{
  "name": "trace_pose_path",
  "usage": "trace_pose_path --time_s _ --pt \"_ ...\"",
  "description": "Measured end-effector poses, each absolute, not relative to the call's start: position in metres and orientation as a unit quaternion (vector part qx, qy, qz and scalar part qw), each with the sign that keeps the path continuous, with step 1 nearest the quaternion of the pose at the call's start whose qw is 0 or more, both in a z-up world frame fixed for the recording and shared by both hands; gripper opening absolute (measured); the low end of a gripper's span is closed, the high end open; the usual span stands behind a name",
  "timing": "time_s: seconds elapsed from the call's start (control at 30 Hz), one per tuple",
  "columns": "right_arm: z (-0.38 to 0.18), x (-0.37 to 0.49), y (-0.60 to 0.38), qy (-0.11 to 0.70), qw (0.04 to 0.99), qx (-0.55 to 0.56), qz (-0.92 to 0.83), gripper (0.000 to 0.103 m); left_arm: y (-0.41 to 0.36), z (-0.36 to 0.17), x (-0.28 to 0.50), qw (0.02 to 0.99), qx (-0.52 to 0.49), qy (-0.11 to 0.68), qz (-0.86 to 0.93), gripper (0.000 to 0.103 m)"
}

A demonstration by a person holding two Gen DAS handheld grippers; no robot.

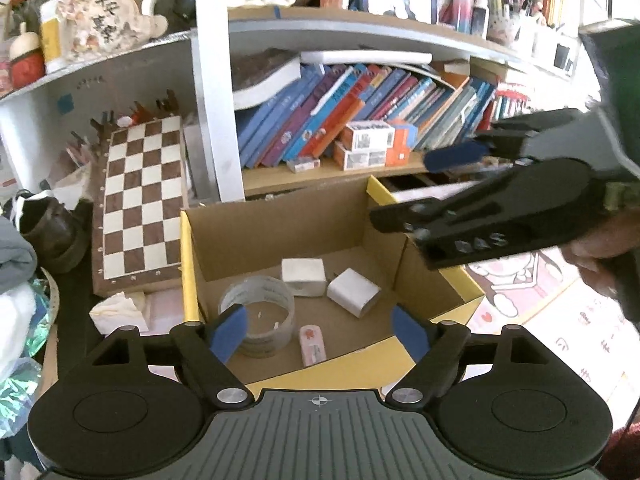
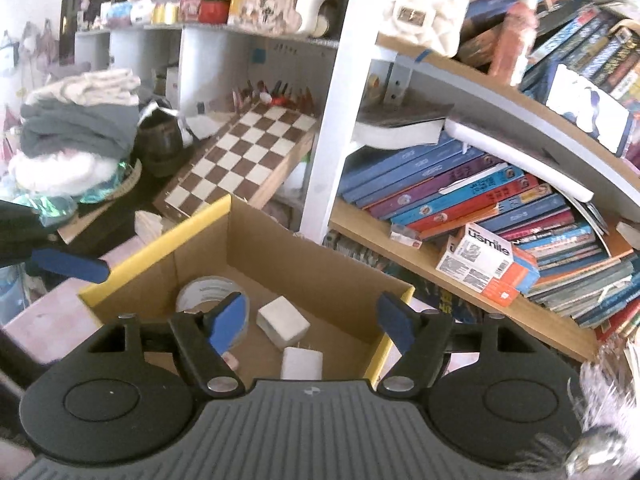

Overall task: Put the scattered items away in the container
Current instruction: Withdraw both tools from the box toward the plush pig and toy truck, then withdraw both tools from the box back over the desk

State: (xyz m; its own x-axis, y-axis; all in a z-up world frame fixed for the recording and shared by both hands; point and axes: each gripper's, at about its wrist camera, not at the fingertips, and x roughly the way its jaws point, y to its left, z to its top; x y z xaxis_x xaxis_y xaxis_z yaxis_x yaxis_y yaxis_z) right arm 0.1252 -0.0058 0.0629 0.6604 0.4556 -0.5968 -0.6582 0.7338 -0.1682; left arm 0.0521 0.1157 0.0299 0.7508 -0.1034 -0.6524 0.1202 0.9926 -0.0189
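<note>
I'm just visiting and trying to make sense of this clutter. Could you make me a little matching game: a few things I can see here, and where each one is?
Things:
1. tape roll
2. chessboard
3. white handbag
4. usmile carton

Places:
A. hanging at the top of the bookshelf
B. inside the cardboard box
C. on the shelf, against the leaning books
D. propped up left of the white shelf post

Pairs: 1-B, 2-D, 3-A, 4-C
</note>
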Motion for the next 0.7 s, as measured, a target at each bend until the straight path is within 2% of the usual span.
trace_pose_path --time_s 0.7 --pt "0.027 0.07 -0.094 0.318 0.908 -0.132 0.239 0.08 0.082 0.014 0.02 0.938 0.018 0.344 -0.04 0.083"
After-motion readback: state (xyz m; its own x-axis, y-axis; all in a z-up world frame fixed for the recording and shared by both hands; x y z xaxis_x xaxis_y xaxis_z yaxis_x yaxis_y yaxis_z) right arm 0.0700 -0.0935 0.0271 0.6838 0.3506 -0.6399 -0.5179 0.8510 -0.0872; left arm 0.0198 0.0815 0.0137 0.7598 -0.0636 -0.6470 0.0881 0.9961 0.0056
